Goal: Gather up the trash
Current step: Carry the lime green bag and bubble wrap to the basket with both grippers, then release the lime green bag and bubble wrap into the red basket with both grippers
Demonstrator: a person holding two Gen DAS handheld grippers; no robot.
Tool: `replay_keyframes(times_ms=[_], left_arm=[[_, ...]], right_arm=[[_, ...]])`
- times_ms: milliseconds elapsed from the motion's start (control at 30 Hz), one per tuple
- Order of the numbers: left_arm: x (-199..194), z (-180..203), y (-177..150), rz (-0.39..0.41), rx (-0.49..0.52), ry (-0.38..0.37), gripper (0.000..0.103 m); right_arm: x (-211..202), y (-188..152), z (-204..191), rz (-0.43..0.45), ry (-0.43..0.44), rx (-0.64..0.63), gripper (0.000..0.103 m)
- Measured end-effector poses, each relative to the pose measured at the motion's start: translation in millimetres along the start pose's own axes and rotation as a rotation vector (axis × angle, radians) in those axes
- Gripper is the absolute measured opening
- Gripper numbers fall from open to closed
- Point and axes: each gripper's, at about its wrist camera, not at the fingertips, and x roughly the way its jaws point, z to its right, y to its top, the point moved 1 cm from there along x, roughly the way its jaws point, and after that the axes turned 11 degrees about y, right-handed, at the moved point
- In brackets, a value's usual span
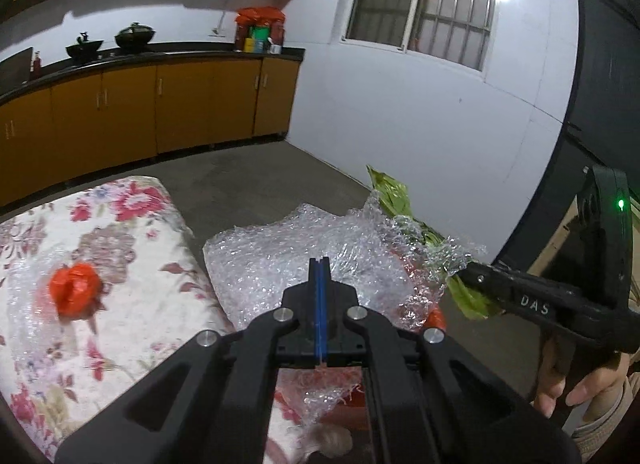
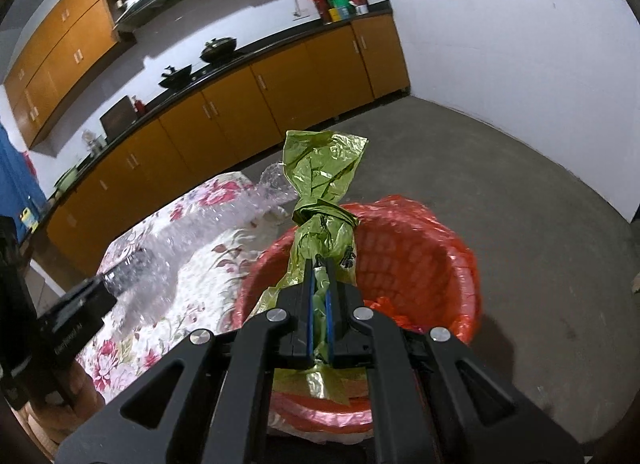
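My left gripper (image 1: 320, 264) is shut on a sheet of clear bubble wrap (image 1: 272, 260), held beside the floral table (image 1: 132, 232). My right gripper (image 2: 319, 264) is shut on a crumpled green foil wrapper (image 2: 324, 180) and holds it above the red-lined trash basket (image 2: 420, 248). In the left wrist view the right gripper (image 1: 464, 274) comes in from the right, with the green wrapper (image 1: 394, 192) sticking up behind the bubble wrap. A crumpled red plastic scrap (image 1: 74, 290) lies on the table under a second clear film. In the right wrist view the left gripper (image 2: 120, 270) shows wrapped in bubble wrap (image 2: 192, 232).
Orange kitchen cabinets (image 1: 128, 108) with a black counter run along the back wall, with pots and jars on top. The grey concrete floor (image 2: 500, 168) spreads to the right of the basket. A white wall (image 1: 420, 104) with a barred window stands beyond.
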Motion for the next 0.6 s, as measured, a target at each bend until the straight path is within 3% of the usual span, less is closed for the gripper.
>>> replay_keyframes(times_ms=[100, 167, 233, 267, 433, 600], left_arm=[[12, 8, -5, -0.024, 0.007, -0.014, 0.002], [22, 11, -9, -0.05, 0.003, -0.017, 0.004], [31, 11, -14, -0.081, -0.006, -0.017, 0.013], [37, 8, -18, -0.1, -0.016, -0.013, 0.021], [44, -8, -29, -0.13, -0.043, 0.011, 0.023], [37, -23, -30, -0.103, -0.05, 0.073, 0.033]], right_arm=[[3, 0, 7, 0.0, -0.007, 0.013, 0.007], [8, -1, 9, -0.011, -0.012, 0.019, 0.016], [11, -3, 14, -0.018, -0.016, 0.028, 0.026], [11, -4, 17, -0.021, -0.016, 0.031, 0.027], [12, -11, 24, -0.037, -0.025, 0.045, 0.027], [12, -10, 29, -0.034, -0.031, 0.049, 0.027]])
